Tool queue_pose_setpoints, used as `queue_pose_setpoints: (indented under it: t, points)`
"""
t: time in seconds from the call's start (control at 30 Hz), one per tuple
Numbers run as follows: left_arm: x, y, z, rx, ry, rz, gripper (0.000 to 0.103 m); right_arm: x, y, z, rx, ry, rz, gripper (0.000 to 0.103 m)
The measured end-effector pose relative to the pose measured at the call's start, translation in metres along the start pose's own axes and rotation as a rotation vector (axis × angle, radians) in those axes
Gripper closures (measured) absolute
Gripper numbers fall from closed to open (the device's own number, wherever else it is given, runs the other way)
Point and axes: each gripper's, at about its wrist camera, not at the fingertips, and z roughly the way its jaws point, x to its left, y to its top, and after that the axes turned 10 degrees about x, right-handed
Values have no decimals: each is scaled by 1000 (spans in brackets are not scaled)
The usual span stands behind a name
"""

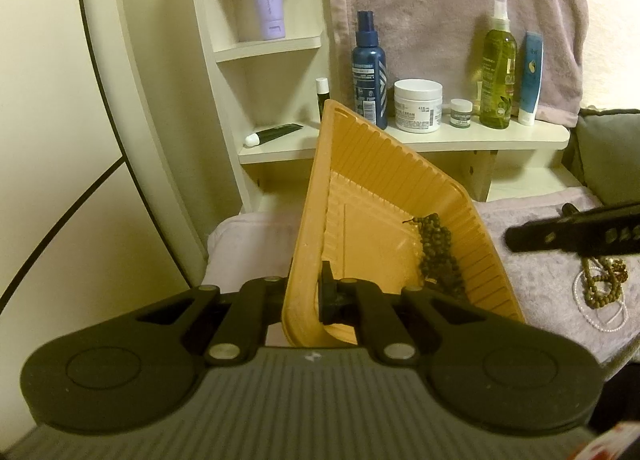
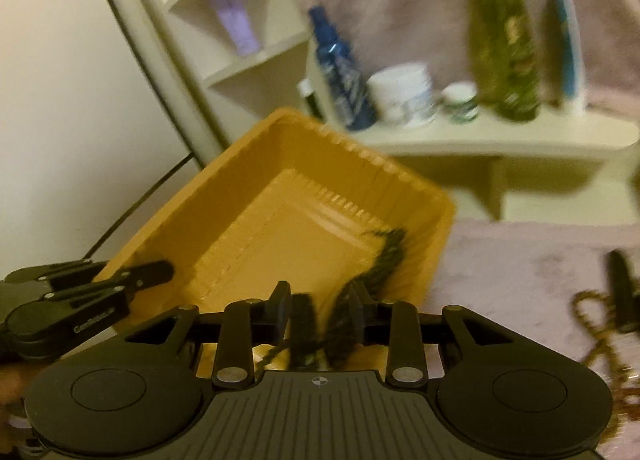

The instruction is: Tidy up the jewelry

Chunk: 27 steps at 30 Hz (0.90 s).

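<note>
dark bead strand [image 1: 434, 256]: limp, light, liable to slip; lies in orange tray [image 1: 360, 188] past the left tongs [image 1: 308, 296], best pinched mid-bunch | left tongs clamped together on near tray rim, tilting it | right tongs [image 2: 320, 306] apart, blurred strand hanging between, ungripped | more beads [image 1: 604, 280] on towel, right

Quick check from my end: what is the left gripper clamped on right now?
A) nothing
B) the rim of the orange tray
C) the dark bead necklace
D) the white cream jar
B: the left gripper is closed on the near rim of the orange tray, which is tilted, with the dark bead necklace lying inside it.
</note>
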Motion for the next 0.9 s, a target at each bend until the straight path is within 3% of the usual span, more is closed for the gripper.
queue_pose_setpoints:
  t: [0.13,0.47,0.63,0.9]
  points:
    - [0,0,0,0,-1,0,97,-13,-14,-23,-59,-156,3,69]
    - [1,1,0,0,1,3,97,-70,-62,-82,-137,-425,155,68]
    - [-1,3,0,-1,4,7,97,-86,-92,-88,-89,-480,181,68]
    - [-3,3,-1,-2,4,13,97,-90,-115,-70,-21,-456,165,68]
